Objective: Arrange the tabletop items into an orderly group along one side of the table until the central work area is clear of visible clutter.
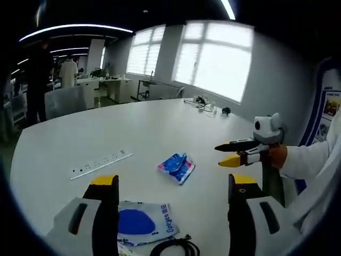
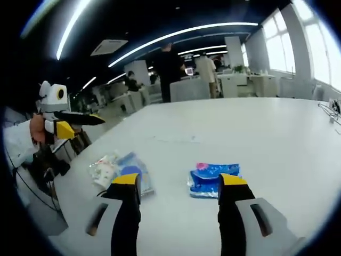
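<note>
In the left gripper view, the left gripper (image 1: 173,200) rides low over the near edge of the white table (image 1: 106,138), its two yellow-tipped jaws spread wide with nothing between them. Just past the left jaw lies one white packet with a blue oval (image 1: 143,222), and a black cable (image 1: 176,247) curls at the table's near edge beside it. One small blue packet (image 1: 176,167) lies further in, apart from both, toward the middle. A white power strip (image 1: 101,164) lies left of it. The right gripper (image 1: 230,153) comes in from the right edge, held level by a hand (image 1: 277,156) in a white sleeve; its jaws stand slightly parted and empty. Beyond the packets the tabletop is open as far as a few small things near the far edge.

In the right gripper view, the right gripper (image 2: 178,186) hangs over the table (image 2: 256,133), jaws spread, empty. The blue packet (image 2: 213,178) lies just ahead between the jaw tips. Two packets (image 2: 120,169) lie together near the table's left edge. The left gripper (image 2: 74,124) is held at the left edge. The far tabletop is open.
</note>
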